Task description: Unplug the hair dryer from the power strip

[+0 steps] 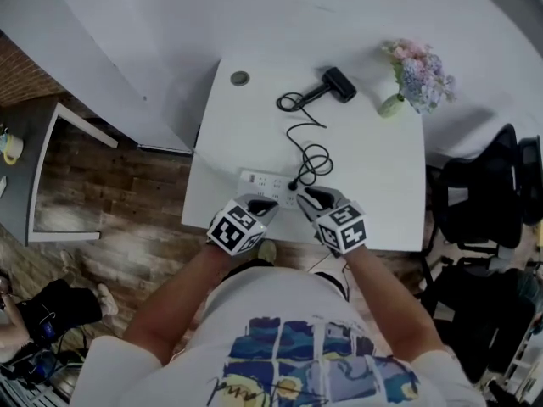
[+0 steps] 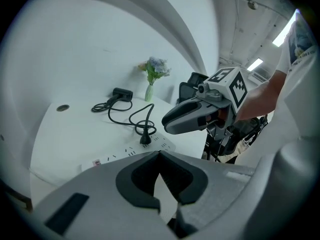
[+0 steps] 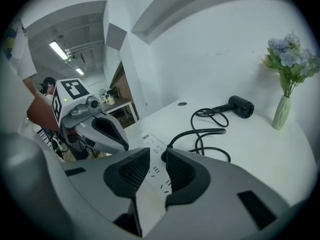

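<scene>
A white power strip (image 1: 265,182) lies near the front edge of the white table (image 1: 373,185). A black plug (image 1: 293,185) stands in it. Its cord (image 1: 310,142) loops back to the black hair dryer (image 1: 338,84) at the far side. My left gripper (image 1: 257,205) hovers over the strip's near edge, left of the plug; its tips meet with nothing between them (image 2: 160,154). My right gripper (image 1: 312,198) is just right of the plug, open and empty (image 3: 158,156). Through its gap I see the strip (image 3: 152,144), and the plug (image 3: 169,147) peeks out past one jaw.
A vase of flowers (image 1: 416,79) stands at the table's far right corner. A round cable hole (image 1: 240,79) sits at the far left. Black office chairs (image 1: 484,202) stand right of the table, and a wooden floor (image 1: 110,193) shows to the left.
</scene>
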Demonstrator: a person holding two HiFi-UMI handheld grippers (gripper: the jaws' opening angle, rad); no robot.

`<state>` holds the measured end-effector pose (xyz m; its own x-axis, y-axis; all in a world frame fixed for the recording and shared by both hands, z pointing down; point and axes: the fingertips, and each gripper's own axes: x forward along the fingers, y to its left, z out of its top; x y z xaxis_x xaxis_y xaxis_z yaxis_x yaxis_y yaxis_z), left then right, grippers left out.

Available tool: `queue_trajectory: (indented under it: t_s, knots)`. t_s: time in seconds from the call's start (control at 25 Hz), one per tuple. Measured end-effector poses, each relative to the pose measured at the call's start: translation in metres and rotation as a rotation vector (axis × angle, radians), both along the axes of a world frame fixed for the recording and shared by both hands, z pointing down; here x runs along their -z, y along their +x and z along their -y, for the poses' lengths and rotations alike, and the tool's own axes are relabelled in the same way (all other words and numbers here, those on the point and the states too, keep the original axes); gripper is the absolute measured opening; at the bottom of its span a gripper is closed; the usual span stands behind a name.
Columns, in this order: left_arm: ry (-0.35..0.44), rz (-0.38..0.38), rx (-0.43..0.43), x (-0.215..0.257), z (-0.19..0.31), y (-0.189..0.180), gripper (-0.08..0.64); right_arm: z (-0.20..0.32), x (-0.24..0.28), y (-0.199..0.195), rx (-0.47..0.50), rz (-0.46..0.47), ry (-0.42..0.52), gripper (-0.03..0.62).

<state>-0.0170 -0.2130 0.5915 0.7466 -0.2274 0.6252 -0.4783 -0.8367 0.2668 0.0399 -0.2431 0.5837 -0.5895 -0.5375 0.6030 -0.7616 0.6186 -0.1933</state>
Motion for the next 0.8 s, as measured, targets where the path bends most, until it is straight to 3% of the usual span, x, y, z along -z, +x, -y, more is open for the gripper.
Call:
queue_trajectory:
  t_s: [0.4,0.8]
  knots:
    - [-0.040,0.021,-0.063,-0.031,0.033,0.004,0.002,0.035,-0.032,0.000,-0.036,-0.016,-0.087,0.110]
    - [-0.075,0.054,-0.088,-0.048,0.036,0.004,0.002,0.045,-0.042,-0.009,-0.022,-0.015,-0.116,0.107]
